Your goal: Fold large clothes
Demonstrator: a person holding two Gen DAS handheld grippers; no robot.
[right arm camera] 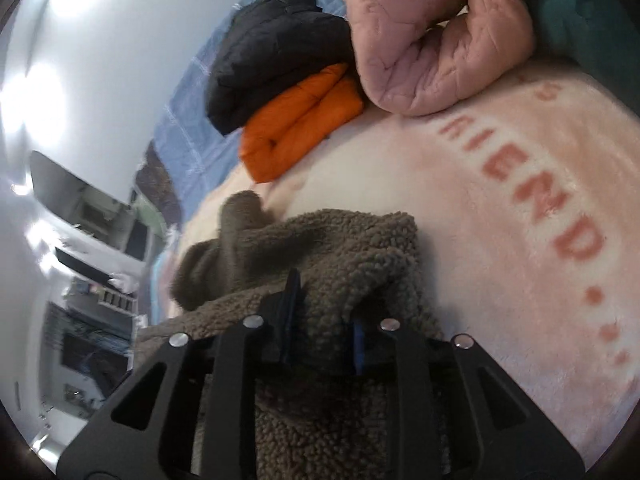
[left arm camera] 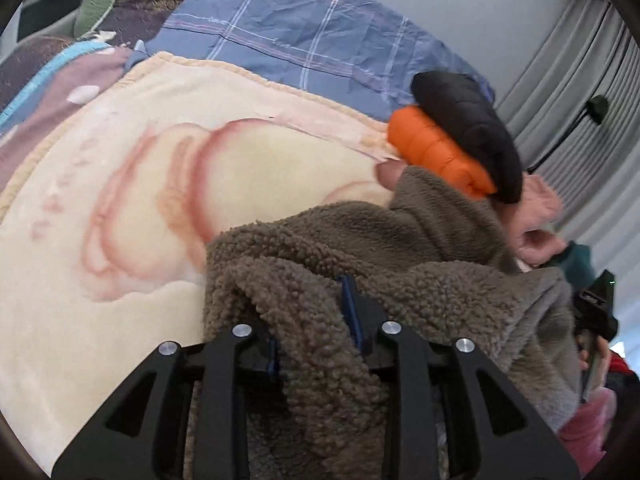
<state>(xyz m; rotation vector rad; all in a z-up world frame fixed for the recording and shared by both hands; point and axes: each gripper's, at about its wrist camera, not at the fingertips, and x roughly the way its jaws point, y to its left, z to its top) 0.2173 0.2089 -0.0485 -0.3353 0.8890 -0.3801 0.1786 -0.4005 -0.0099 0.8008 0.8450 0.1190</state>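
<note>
A brown fleece garment (left arm camera: pixel 400 248) lies bunched on a cream and pink blanket (left arm camera: pixel 120 200) spread over a bed. My left gripper (left arm camera: pixel 310 312) has a thick fold of the fleece filling the gap between its fingers, and the pads bear on it. In the right wrist view the same fleece (right arm camera: pixel 340 248) drapes over and between the fingers of my right gripper (right arm camera: pixel 325 304), which is shut on another fold. The black body of the right gripper (left arm camera: pixel 596 308) shows at the left view's right edge, with a hand behind it.
A folded orange jacket (right arm camera: pixel 300 124) lies under a black puffer (right arm camera: pixel 276 48) at the blanket's far edge. Beside them lie a pink quilted garment (right arm camera: pixel 440 40) and a teal one (right arm camera: pixel 580 8). A blue plaid sheet (left arm camera: pixel 300 28) lies beyond, and grey curtains (left arm camera: pixel 580 80) hang at the right.
</note>
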